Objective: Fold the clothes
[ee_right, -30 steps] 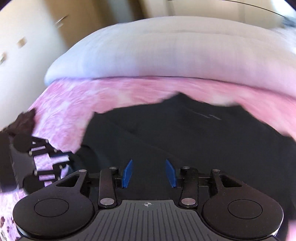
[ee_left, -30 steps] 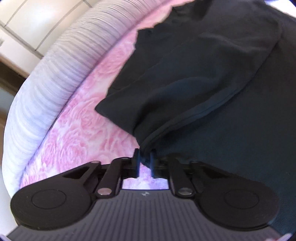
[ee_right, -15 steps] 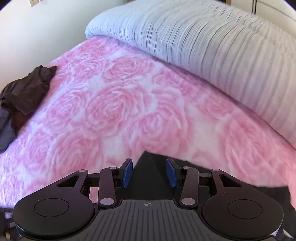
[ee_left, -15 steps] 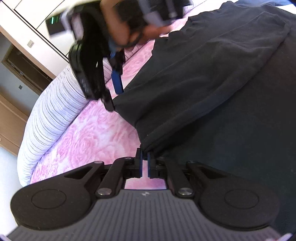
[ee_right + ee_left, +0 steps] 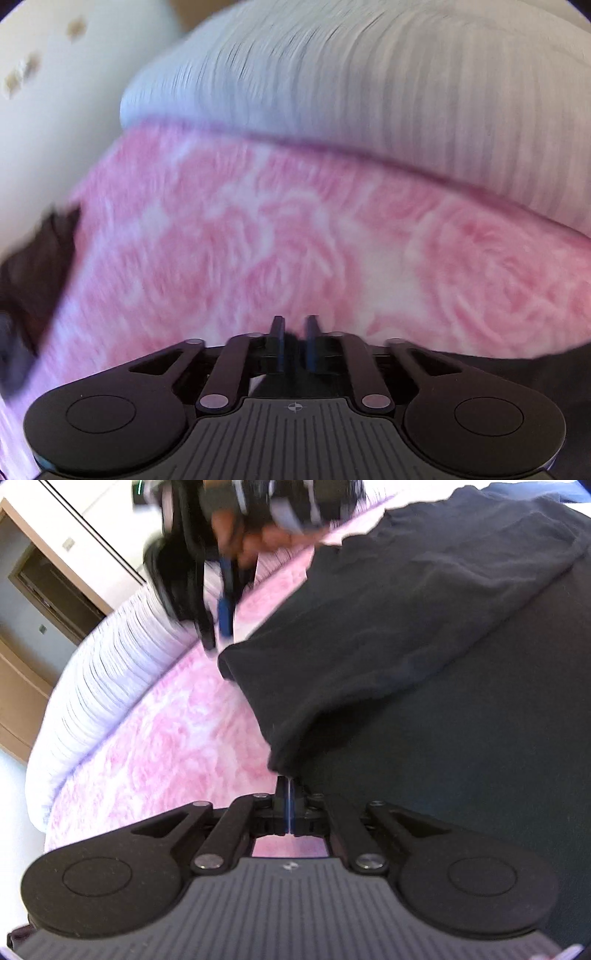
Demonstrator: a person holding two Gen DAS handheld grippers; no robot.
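1. The left gripper (image 5: 287,794) is held low over the bed (image 5: 177,746), its fingers clenched on a fold of the black garment (image 5: 424,664).
2. The right gripper (image 5: 294,332) is angled down at the garment's far corner — fingers narrowed around dark cloth; whether it is pinched cannot be told.

Two tongs: left tongs (image 5: 289,790), right tongs (image 5: 294,343); one black garment (image 5: 424,657); one dark clothes heap (image 5: 33,266); one pink blanket (image 5: 295,240).
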